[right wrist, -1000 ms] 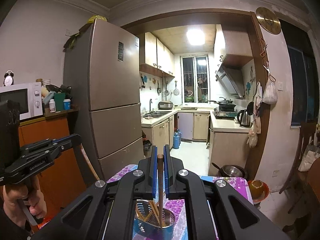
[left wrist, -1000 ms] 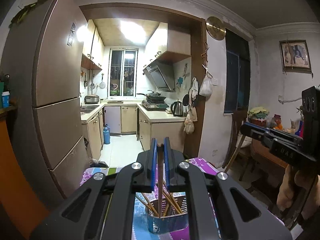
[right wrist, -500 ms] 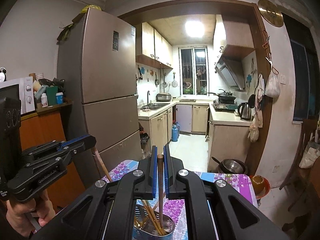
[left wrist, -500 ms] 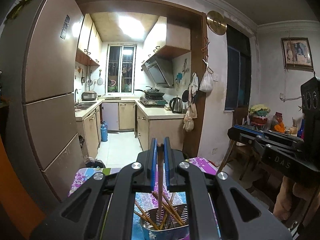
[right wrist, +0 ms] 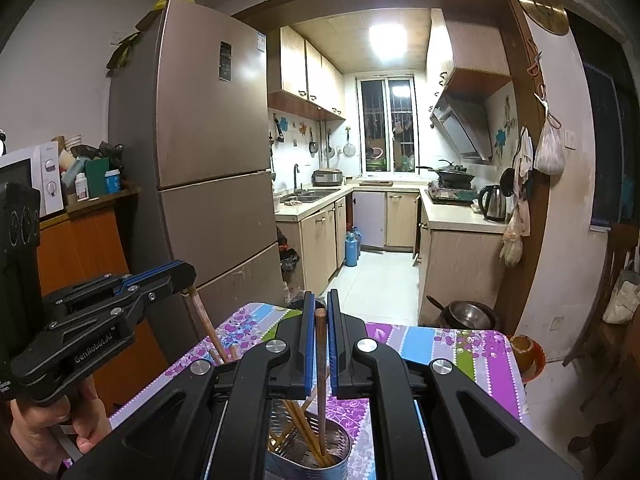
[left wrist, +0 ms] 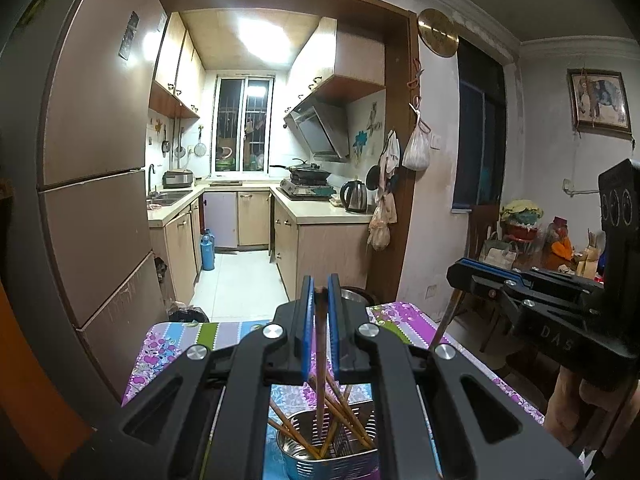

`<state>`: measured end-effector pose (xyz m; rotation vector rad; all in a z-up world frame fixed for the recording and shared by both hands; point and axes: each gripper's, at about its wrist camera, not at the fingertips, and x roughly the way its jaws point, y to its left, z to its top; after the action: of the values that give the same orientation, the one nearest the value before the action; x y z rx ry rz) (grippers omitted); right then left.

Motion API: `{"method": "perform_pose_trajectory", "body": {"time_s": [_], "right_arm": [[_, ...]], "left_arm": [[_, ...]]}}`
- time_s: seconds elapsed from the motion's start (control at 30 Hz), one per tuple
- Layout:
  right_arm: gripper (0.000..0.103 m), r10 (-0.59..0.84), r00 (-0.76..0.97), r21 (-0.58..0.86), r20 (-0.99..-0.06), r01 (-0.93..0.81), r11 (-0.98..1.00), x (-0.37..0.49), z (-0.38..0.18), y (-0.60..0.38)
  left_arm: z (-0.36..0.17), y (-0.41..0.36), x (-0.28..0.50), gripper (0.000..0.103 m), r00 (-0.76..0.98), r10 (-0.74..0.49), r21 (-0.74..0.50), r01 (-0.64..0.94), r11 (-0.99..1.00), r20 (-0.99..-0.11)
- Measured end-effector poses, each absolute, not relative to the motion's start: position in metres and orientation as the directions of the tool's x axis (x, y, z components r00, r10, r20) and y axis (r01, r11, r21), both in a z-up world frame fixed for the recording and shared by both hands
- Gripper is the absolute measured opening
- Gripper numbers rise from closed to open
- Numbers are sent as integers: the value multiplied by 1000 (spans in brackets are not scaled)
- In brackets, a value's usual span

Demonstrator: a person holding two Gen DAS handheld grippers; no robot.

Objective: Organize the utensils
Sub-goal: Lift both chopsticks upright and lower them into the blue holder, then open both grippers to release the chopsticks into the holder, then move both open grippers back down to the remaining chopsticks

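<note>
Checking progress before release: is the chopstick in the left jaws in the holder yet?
In: the chopstick runs down into the metal holder.

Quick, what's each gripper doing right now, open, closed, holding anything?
Left gripper: closed on a chopstick above the metal holder.
Right gripper: closed on another chopstick.

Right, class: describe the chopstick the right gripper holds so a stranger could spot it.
Find the floral tablecloth, then the steel holder on it. The others lean loose inside; this chopstick stands upright, pinched in the right gripper.
</note>
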<state>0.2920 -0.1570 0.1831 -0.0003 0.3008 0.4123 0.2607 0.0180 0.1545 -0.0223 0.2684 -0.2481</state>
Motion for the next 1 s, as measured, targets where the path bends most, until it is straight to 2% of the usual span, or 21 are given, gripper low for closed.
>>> {"method": "perform_pose_trajectory", "body": {"time_s": [0.73, 0.77, 0.8, 0.83, 0.87, 0.9, 1.0], "right_arm": [[8, 404, 861, 59, -310, -407, 912, 304, 170, -157], [8, 402, 861, 58, -312, -405, 912, 304, 170, -158], [11, 402, 862, 58, -310, -405, 913, 303, 170, -158], [22, 402, 864, 60, -303, -404, 913, 301, 170, -160], [27, 403, 865, 62, -297, -404, 913, 300, 170, -161], [31, 402, 867, 62, -294, -403, 913, 298, 171, -162], [31, 399, 873, 61, -281, -399, 915, 292, 174, -165]], "left_arm": [[145, 8, 278, 6, 906, -222, -40, 222, 974, -360], [145, 8, 279, 8, 907, -218, -39, 219, 975, -361], [145, 9, 279, 16, 907, -217, -40, 217, 975, -360], [145, 10, 278, 22, 909, -215, -41, 215, 976, -357], [146, 11, 277, 35, 912, -210, -39, 210, 977, -351], [145, 12, 274, 40, 915, -209, -37, 209, 977, -346], [147, 12, 269, 40, 919, -204, -33, 205, 978, -337]]}}
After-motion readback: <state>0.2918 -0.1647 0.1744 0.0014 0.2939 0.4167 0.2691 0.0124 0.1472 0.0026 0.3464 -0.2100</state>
